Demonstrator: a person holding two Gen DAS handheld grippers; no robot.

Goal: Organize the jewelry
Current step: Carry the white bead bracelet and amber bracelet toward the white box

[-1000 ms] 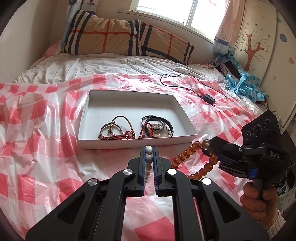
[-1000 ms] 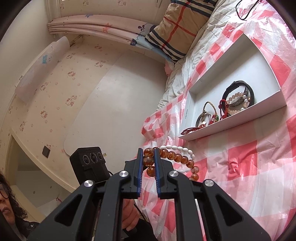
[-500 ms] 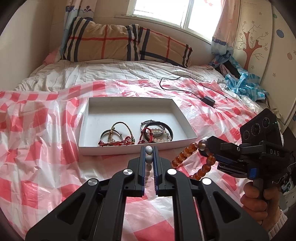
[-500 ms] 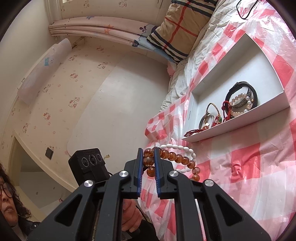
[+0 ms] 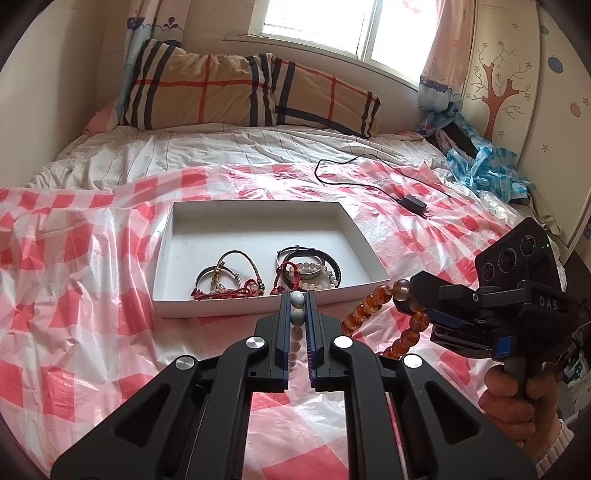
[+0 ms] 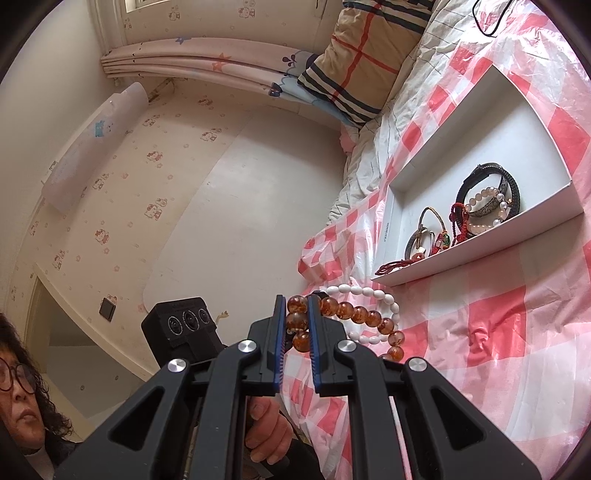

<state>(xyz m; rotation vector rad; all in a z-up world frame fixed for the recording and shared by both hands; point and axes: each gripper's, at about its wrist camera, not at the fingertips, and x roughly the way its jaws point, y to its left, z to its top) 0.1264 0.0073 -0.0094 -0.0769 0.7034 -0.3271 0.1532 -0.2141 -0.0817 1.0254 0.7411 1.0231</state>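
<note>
Bracelets are what both grippers hold, just above the pink-and-white checked sheet [image 5: 85,332] at the near edge of the bed. The left gripper [image 5: 297,301] is clamped on a white bead bracelet [image 5: 297,314], with beads pinched in a column between its blue-edged fingers [image 5: 283,317] and the rest of the loop hanging below. Just to its right, the right gripper [image 5: 413,295] is clamped on an amber bead bracelet [image 5: 373,299], whose loop curves out from the jaws toward the left gripper; a hand [image 5: 517,406] wraps the handle beneath it. In the right wrist view, amber beads sit squeezed between the right gripper's fingers [image 6: 312,325], and the white loop lies behind the amber one, the two overlapping; whether they touch cannot be told. Just beyond both grippers stands a shallow white box [image 5: 258,214] on the sheet, open at the top. Along its near side lie more pieces: a red cord bracelet [image 5: 221,293], a thin gold-toned bangle [image 5: 240,258], a black band [image 5: 314,253] and a pale bead bracelet [image 5: 314,284], bunched together. Farther back a black cable [image 5: 369,184] with a small adapter lies on the sheet, then a rumpled striped bedsheet [image 5: 221,147], and plaid pillows [image 5: 240,96] against the wall under the window [image 5: 317,26].
</note>
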